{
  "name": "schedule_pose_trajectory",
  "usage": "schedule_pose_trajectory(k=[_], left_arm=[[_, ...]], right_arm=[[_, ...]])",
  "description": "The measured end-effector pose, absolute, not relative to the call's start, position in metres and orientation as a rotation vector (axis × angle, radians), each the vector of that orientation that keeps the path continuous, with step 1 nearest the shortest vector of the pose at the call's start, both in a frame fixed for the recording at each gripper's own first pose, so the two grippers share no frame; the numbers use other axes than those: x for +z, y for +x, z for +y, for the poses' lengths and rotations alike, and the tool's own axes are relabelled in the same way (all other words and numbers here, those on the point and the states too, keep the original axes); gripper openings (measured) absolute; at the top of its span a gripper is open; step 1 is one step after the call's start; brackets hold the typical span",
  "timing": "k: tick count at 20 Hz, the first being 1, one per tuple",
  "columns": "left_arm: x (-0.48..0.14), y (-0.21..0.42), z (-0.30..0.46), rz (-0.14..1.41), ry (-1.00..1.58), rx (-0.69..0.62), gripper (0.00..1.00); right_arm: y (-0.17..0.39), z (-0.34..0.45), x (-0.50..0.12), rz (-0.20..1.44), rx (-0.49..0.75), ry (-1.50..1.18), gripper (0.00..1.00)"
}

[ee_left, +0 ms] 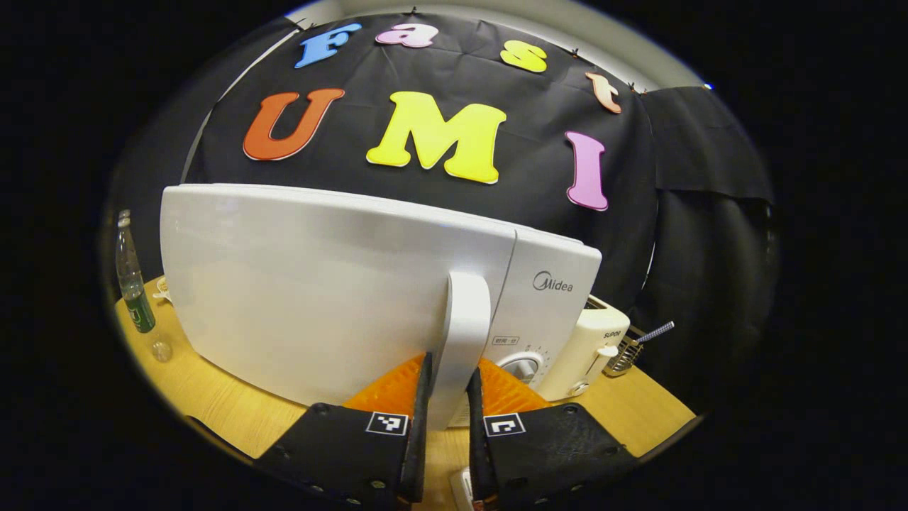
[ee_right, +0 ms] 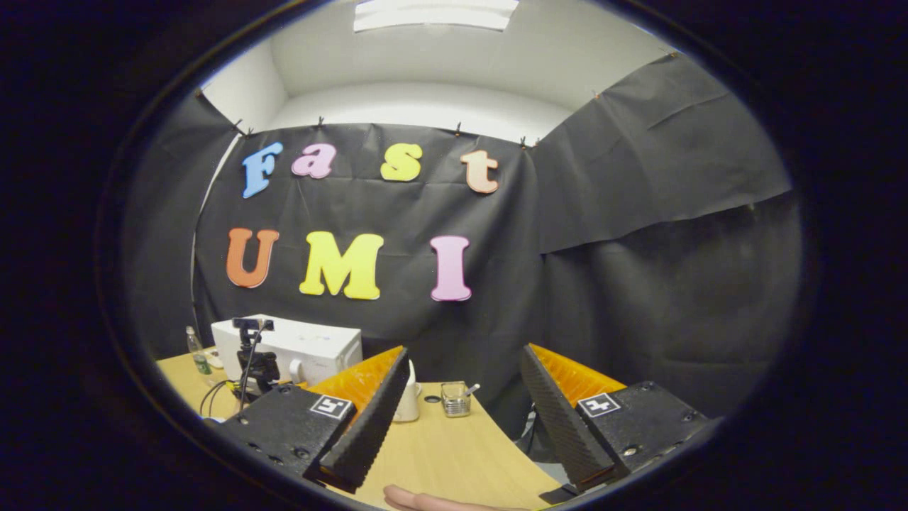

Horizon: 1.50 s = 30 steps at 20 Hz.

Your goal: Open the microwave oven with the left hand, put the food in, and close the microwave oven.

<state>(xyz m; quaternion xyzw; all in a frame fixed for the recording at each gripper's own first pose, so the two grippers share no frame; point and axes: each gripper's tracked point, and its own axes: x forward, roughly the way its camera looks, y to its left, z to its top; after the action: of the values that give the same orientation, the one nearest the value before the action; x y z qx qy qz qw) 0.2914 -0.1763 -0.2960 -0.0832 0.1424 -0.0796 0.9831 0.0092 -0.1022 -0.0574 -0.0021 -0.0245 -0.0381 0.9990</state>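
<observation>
Left claw (ee_left: 448,383) clamping microwave door handle (ee_left: 464,333).
I'm holding right claw (ee_right: 460,411) spread apart, gripping nothing, above the surface (ee_right: 454,454).

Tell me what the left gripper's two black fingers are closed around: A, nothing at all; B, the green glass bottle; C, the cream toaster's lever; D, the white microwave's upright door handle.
D: in the left gripper view, the left gripper has a black finger pressed on each side of the white microwave's upright door handle.

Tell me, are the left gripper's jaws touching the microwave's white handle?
Touching. The left gripper view shows the left gripper with both jaws pressed against the handle on either side, no gap.
</observation>
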Motion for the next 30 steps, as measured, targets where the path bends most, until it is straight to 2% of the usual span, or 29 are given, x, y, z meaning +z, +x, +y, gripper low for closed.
schedule_pose_trajectory(k=[1,2,8,9,15,16,17,18,21,22,23,24,26,27,29,30], left_arm=[[-0.296,0.289,-0.175,0.278,-0.106,-0.143,0.24],[-0.298,0.29,-0.173,0.282,-0.054,-0.128,0.16],[-0.299,0.286,-0.173,0.27,-0.037,-0.138,0.17],[-0.299,0.283,-0.172,0.275,-0.029,-0.139,0.11],[-0.298,0.254,-0.165,0.255,-0.02,-0.114,0.1],[-0.293,0.245,-0.163,0.222,-0.01,-0.12,0.1],[-0.295,0.233,-0.16,0.227,-0.014,-0.131,0.1],[-0.294,0.223,-0.156,0.227,-0.024,-0.146,0.1],[-0.293,0.194,-0.143,0.247,-0.041,-0.177,0.1],[-0.293,0.185,-0.137,0.258,-0.041,-0.179,0.1],[-0.292,0.175,-0.13,0.262,-0.046,-0.179,0.1],[-0.291,0.164,-0.124,0.266,-0.051,-0.178,0.1],[-0.29,0.145,-0.109,0.264,-0.049,-0.177,0.1],[-0.29,0.134,-0.101,0.261,-0.048,-0.175,0.1],[-0.288,0.115,-0.081,0.251,-0.05,-0.167,0.1],[-0.287,0.107,-0.07,0.244,-0.048,-0.161,0.1]], right_arm=[[0.007,-0.103,-0.059,-0.052,-0.082,-0.014,0.9],[0.005,-0.104,-0.061,-0.047,-0.084,-0.023,1.0],[-0.016,-0.107,-0.055,-0.083,-0.072,0.023,1.0],[-0.018,-0.109,-0.054,-0.085,-0.072,0.018,1.0],[-0.021,-0.11,-0.053,-0.089,-0.07,0.025,1.0],[-0.021,-0.11,-0.055,-0.084,-0.067,0.029,0.9],[-0.021,-0.107,-0.058,-0.076,-0.059,0.037,0.9],[-0.022,-0.103,-0.059,-0.068,-0.051,0.044,1.0],[-0.023,-0.098,-0.065,-0.043,-0.045,0.058,1.0],[-0.025,-0.095,-0.063,-0.043,-0.044,0.059,0.9],[-0.027,-0.092,-0.06,-0.048,-0.042,0.067,1.0],[-0.03,-0.088,-0.057,-0.053,-0.038,0.075,0.9],[-0.034,-0.078,-0.058,-0.056,-0.024,0.07,0.9],[-0.036,-0.073,-0.06,-0.055,-0.016,0.06,1.0],[-0.04,-0.061,-0.061,-0.056,0.008,0.049,1.0],[-0.043,-0.056,-0.06,-0.057,0.02,0.049,0.9]])
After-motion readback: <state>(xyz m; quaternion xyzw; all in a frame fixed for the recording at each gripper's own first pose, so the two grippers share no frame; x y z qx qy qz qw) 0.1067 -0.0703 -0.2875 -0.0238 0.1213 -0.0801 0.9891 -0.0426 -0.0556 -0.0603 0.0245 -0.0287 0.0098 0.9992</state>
